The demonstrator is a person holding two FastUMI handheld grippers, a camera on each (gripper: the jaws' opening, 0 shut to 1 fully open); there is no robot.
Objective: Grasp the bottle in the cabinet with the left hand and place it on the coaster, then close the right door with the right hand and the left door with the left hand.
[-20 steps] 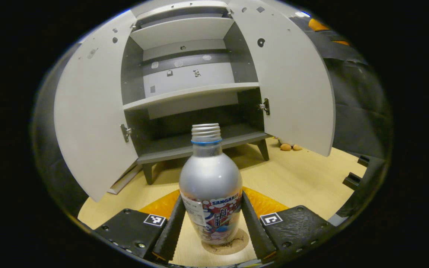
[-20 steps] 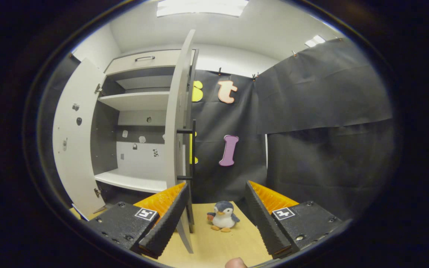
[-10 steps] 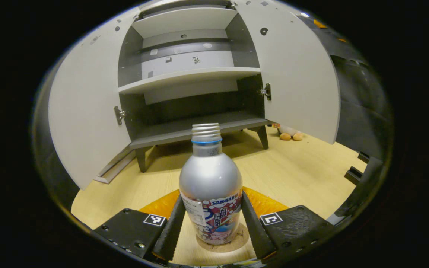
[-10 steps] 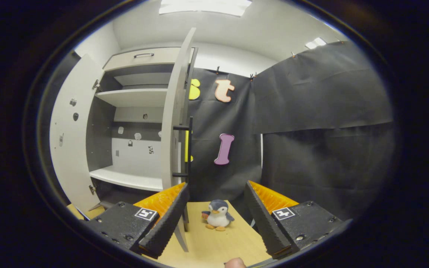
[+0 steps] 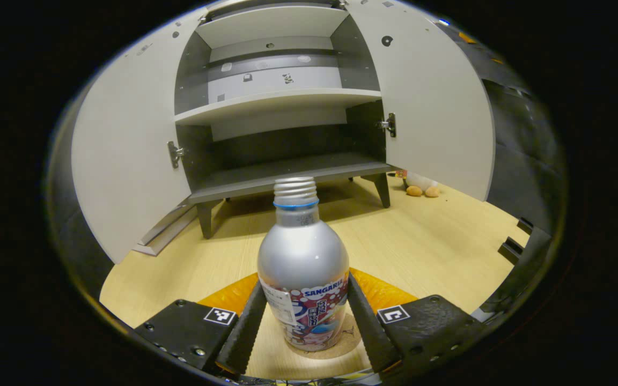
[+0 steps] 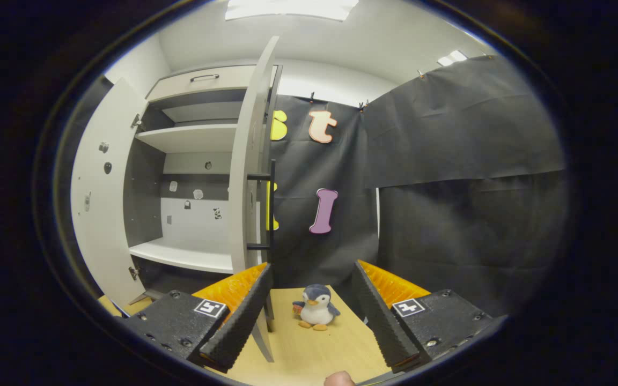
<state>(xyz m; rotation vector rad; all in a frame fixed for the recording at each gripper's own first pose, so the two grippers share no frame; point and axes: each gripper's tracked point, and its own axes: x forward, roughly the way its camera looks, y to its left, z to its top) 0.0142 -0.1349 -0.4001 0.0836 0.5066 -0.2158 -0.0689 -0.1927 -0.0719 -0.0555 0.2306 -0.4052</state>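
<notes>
Standing at lower centre on the coaster (image 5: 336, 343), the bottle (image 5: 303, 268) is gripped by the left gripper (image 5: 303, 327). It could be toppled if dragged during release. The right gripper (image 6: 309, 316) is held open, empty, near the right door (image 6: 247, 161).

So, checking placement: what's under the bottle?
A round cork coaster peeks out beneath the bottle, on the wooden table. The bottle hides the coaster's middle, so centring is unclear.
</notes>
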